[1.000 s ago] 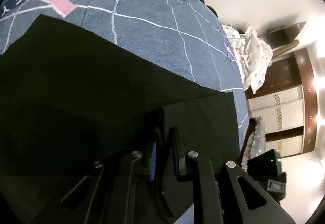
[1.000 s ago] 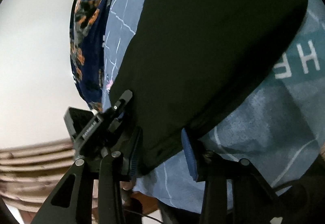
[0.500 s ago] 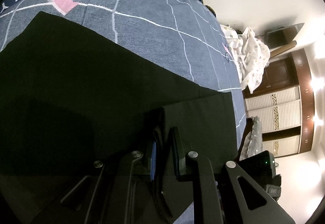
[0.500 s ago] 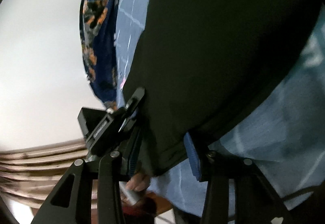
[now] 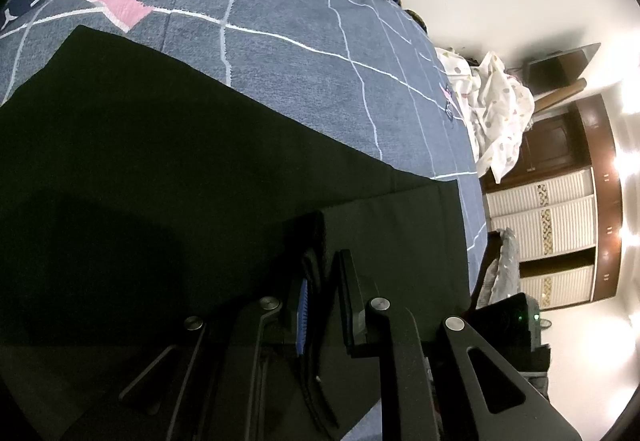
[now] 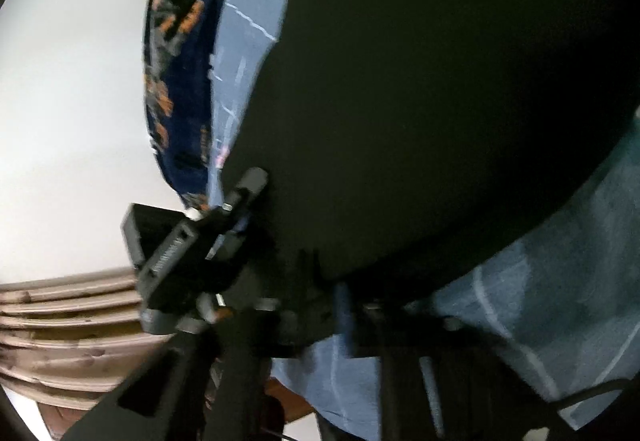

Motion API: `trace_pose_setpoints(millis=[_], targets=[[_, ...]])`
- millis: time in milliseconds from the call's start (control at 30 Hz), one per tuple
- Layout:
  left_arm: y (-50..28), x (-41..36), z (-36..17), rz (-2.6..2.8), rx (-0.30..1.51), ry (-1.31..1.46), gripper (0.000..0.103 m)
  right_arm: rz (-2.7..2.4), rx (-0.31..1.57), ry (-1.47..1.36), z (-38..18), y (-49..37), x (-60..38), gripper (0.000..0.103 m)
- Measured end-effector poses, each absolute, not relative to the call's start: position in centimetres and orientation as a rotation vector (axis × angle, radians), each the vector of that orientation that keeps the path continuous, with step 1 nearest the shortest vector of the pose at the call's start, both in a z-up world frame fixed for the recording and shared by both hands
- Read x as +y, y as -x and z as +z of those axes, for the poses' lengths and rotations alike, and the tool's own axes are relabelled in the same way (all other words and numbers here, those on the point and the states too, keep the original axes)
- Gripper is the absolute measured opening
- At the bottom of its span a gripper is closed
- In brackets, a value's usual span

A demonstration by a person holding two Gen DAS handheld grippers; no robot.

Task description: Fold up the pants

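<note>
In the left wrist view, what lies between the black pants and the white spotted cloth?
Only bare blue bedspread with white lines separates the pants from the spotted cloth; the left wrist view shows it.

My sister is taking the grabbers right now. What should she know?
Left gripper: shut on a folded edge of the black pants.
Right gripper: jaws have just been closing, now shut on the pants' near edge; that view is blurred.
The pants lie spread flat on the blue-grey bedspread.
Done: both ends look gripped, and one flap looks turned over by the left gripper.
Left: probably lift both ends together, lay the fold, smooth it.
</note>
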State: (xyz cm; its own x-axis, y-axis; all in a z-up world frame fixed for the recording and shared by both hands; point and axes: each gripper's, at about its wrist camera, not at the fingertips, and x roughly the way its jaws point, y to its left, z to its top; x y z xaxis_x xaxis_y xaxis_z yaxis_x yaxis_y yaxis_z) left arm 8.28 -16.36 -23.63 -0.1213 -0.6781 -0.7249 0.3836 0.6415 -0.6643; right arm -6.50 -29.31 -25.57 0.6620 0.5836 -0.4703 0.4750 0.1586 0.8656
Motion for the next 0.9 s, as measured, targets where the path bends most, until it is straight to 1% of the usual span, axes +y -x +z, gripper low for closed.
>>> trace_pose_setpoints(millis=[133, 233, 333, 467, 533, 733, 767, 800, 833, 867, 900], targets=[[-8.5, -16.4, -23.6, -0.925, 1.443, 0.275, 0.018, 0.142, 0.932, -1.425, -24.9, 6.5, -29.4, 0.006], [-8.6, -16.6, -23.3, -0.924, 1.436, 0.254, 0.022, 0.161, 0.942, -1.415, -24.7, 6.7, -29.6, 0.006], [-8.6, -16.7, -22.9, -0.926, 1.426, 0.255, 0.032, 0.171, 0.962, -1.414, -25.1, 7.0, -29.6, 0.006], [-8.6, -16.6, -22.4, -0.92, 1.403, 0.256, 0.05, 0.187, 0.969, -1.419, -25.4, 7.0, -29.7, 0.005], [-8.8, -16.5, -22.3, -0.909, 1.395, 0.26, 0.053, 0.199, 0.978, -1.418, -25.6, 6.9, -29.6, 0.005], [-8.2, -16.7, -22.1, -0.898, 1.356, 0.21, 0.053, 0.2, 0.994, -1.415, -26.1, 6.6, -29.7, 0.005], [-8.0, -16.9, -22.0, -0.89, 1.346, 0.186, 0.052, 0.2, 0.996, -1.417, -26.2, 6.6, -29.7, 0.005], [-7.7, -17.2, -21.9, -0.877, 1.333, 0.149, 0.045, 0.201, 0.997, -1.422, -26.2, 6.7, -29.7, 0.005], [-7.6, -17.4, -21.8, -0.862, 1.322, 0.118, 0.042, 0.202, 0.996, -1.433, -26.3, 6.7, -29.8, 0.005], [-7.5, -17.5, -21.7, -0.85, 1.314, 0.098, 0.037, 0.204, 0.996, -1.442, -26.4, 6.7, -29.8, 0.005], [-7.5, -17.5, -21.7, -0.842, 1.309, 0.09, 0.035, 0.207, 0.995, -1.453, -26.6, 6.7, -29.8, 0.005]])
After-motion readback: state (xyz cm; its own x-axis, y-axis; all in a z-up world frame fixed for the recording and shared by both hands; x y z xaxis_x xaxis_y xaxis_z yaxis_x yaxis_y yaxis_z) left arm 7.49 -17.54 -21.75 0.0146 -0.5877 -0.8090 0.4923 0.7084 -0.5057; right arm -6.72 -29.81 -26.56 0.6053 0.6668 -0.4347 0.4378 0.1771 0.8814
